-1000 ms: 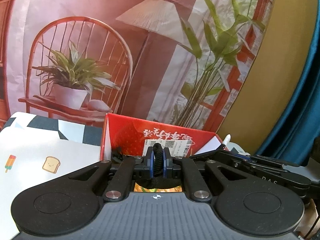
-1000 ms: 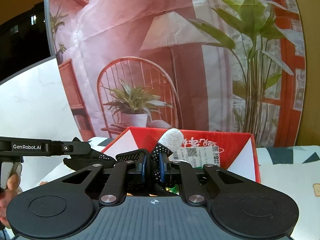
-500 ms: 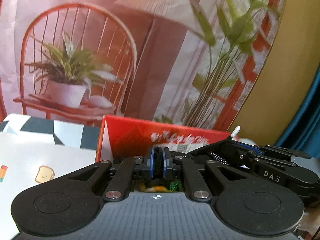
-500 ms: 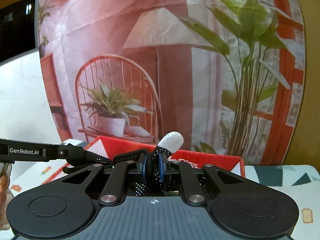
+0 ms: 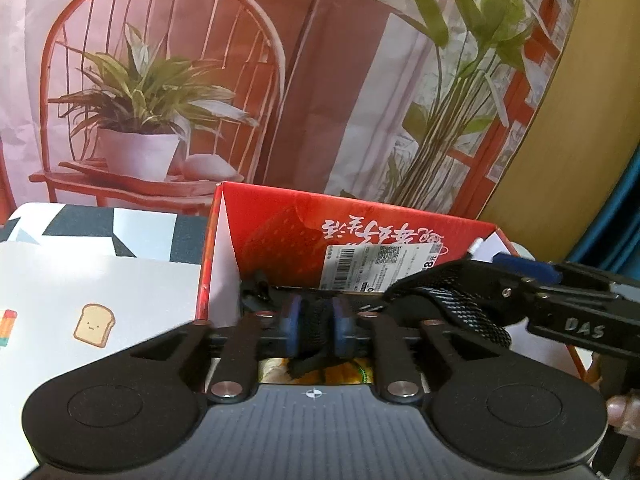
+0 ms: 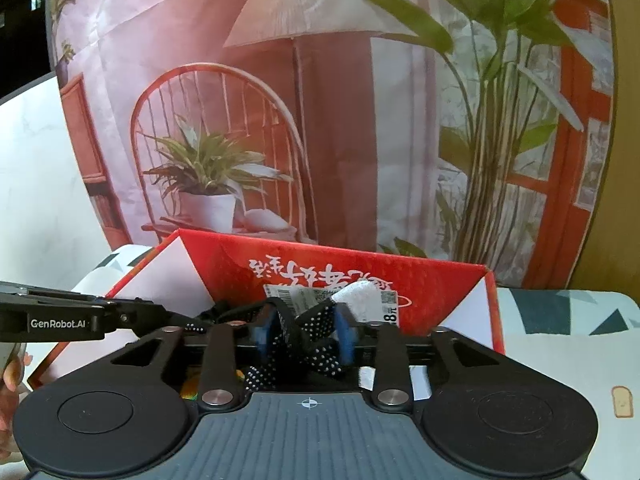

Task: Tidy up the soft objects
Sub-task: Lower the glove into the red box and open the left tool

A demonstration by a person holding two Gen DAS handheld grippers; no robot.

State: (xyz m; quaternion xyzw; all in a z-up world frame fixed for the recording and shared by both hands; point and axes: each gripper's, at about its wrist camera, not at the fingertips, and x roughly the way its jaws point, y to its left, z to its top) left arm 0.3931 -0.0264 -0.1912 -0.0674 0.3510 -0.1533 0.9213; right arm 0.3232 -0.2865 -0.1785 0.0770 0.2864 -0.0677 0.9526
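Over the red box (image 5: 360,236), we see both tongs, left (image 5: 316,330) and right (image 6: 306,334), opening off the black dotted glove (image 6: 316,344); clamped a second ago, now releasing it inside.

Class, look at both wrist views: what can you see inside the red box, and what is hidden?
Inside the red box hangs a black dotted glove with a white fingertip, between both opening hand-held grippers. Below it something orange and green shows; the gripper bodies cover the rest.
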